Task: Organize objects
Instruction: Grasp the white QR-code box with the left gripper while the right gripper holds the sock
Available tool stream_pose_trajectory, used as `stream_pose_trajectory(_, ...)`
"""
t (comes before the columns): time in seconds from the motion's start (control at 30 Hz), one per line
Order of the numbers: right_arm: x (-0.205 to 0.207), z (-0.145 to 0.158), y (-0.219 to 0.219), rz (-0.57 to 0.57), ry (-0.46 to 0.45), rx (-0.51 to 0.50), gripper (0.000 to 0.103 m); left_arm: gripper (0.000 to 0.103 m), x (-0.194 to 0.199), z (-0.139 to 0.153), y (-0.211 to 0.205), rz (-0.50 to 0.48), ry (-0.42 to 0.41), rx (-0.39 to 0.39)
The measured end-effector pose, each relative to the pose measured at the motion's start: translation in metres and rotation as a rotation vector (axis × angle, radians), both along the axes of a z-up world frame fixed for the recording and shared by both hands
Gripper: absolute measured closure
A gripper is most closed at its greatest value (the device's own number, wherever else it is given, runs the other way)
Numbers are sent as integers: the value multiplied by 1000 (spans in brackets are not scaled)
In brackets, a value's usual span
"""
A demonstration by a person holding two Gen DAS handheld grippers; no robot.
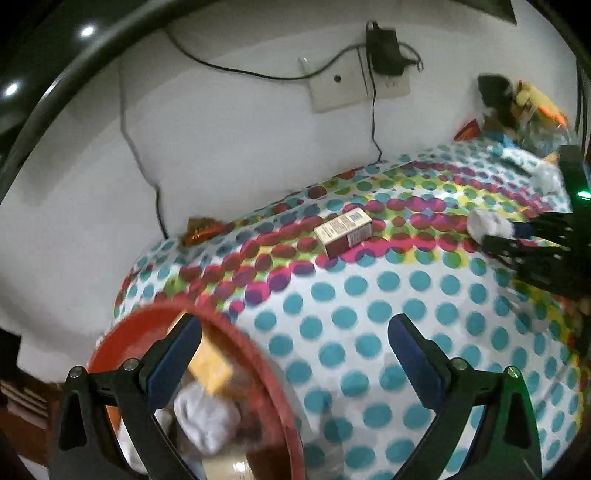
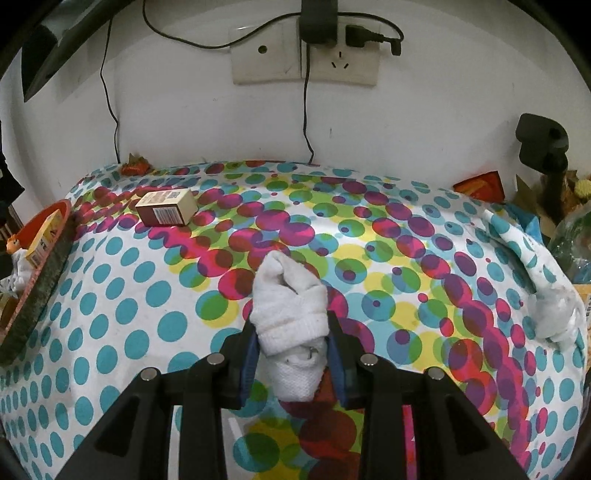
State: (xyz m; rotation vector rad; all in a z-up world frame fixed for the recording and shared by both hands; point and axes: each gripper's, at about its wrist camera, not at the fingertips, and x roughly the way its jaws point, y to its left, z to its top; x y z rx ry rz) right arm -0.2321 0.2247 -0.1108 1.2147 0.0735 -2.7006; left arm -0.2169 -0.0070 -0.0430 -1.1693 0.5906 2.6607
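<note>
My right gripper (image 2: pixel 290 332) is shut on a rolled white sock (image 2: pixel 288 306), held just above the polka-dot cloth; it also shows in the left wrist view (image 1: pixel 487 223) at the right. My left gripper (image 1: pixel 295 347) is open and empty, its left finger over a red basket (image 1: pixel 255 354) at the table's left edge. The basket (image 2: pixel 40 258) holds a yellow box (image 1: pixel 212 369) and a white sock (image 1: pixel 207 417). A small brown and cream box (image 1: pixel 345 230) lies on the cloth near the wall; it also shows in the right wrist view (image 2: pixel 166 207).
A wall socket with a black adapter (image 2: pixel 317 22) and cables hangs behind the table. Orange wrappers (image 2: pixel 136 168) lie at the back left. Cluttered items and a black holder (image 2: pixel 541 144) stand at the right. A bunched cloth corner (image 2: pixel 554 310) lies at the right edge.
</note>
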Motion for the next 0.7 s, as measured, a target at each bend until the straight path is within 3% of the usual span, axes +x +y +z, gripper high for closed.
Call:
stream_pose_trajectory(0.37,-2,-2,2,1,-14,-12,69,2,-86,-23,30,-127,-134,-24)
stream_pose_trajectory(0.7,-2,-4,1,5,-22,-26,68,2,-133,-42,56,-244,-210,-77)
